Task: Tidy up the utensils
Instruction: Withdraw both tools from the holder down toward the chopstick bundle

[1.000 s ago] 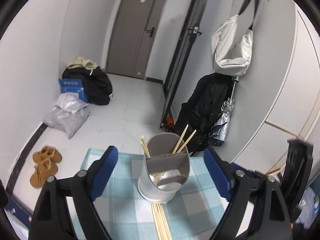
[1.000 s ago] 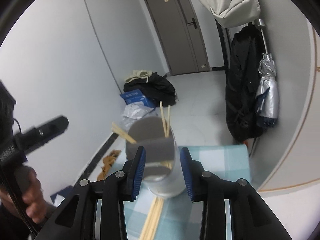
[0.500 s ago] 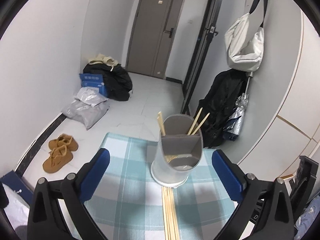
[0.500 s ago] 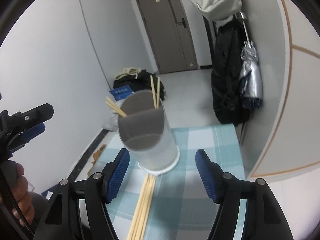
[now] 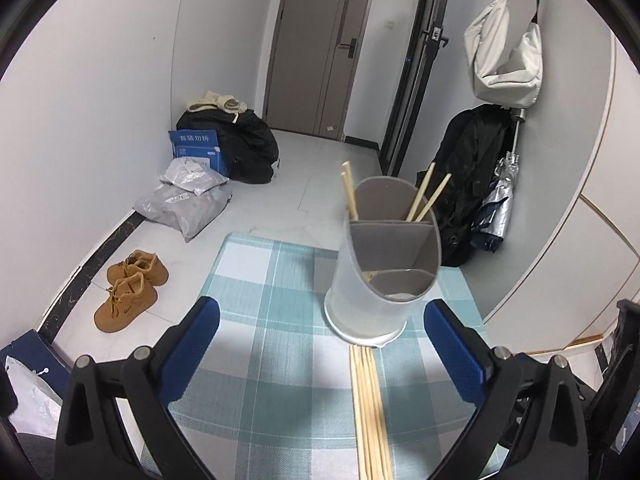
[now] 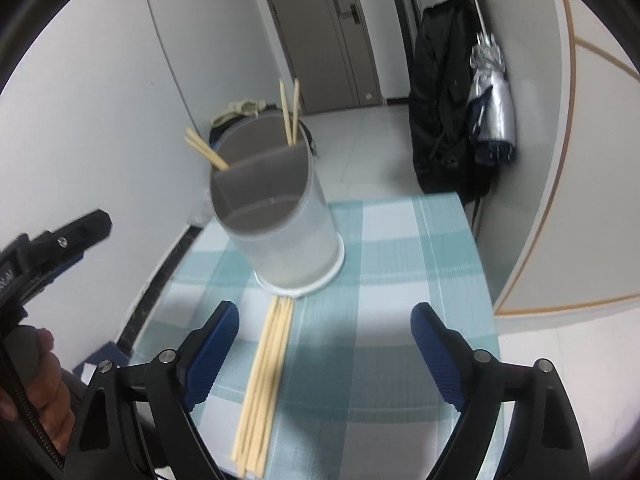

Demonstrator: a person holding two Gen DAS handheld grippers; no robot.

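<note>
- Behind the small table with its blue-and-white checked tablecloth (image 5: 264, 280) you have a white-walled entry with a grey door (image 5: 320, 48) at the far end.
- Your landmark is the grey utensil holder (image 5: 380, 276), standing upright on the far half of the cloth and split inside into compartments.
- Four chopsticks in the holder (image 5: 420, 196) poke up from its back compartment: two lean to the left rim, two to the right. The front compartments hold no chopsticks that you can see.
- A bundle of loose chopsticks (image 5: 370, 404) lies flat on the cloth just in front of the holder, its far tips touching or nearly touching the base.
- Your left gripper (image 5: 322, 344) has its jaws spread wide, nothing between the blue pads but cloth and the near end of the bundle below; it grips nothing.
- Your right gripper (image 6: 324, 344) is opening its jaws, which stand apart short of the holder, with no object pinched; the bundle lies beneath, nearer the left finger.
- Left of the holder, on the floor, sit brown boots (image 5: 128, 288), grey parcel bags (image 5: 188, 204) and a blue box (image 5: 198, 150).
- Right of the holder, a black coat (image 5: 468, 176) and a folded silver umbrella (image 5: 500, 200) hang on the wall under a white bag (image 5: 508, 56).
</note>
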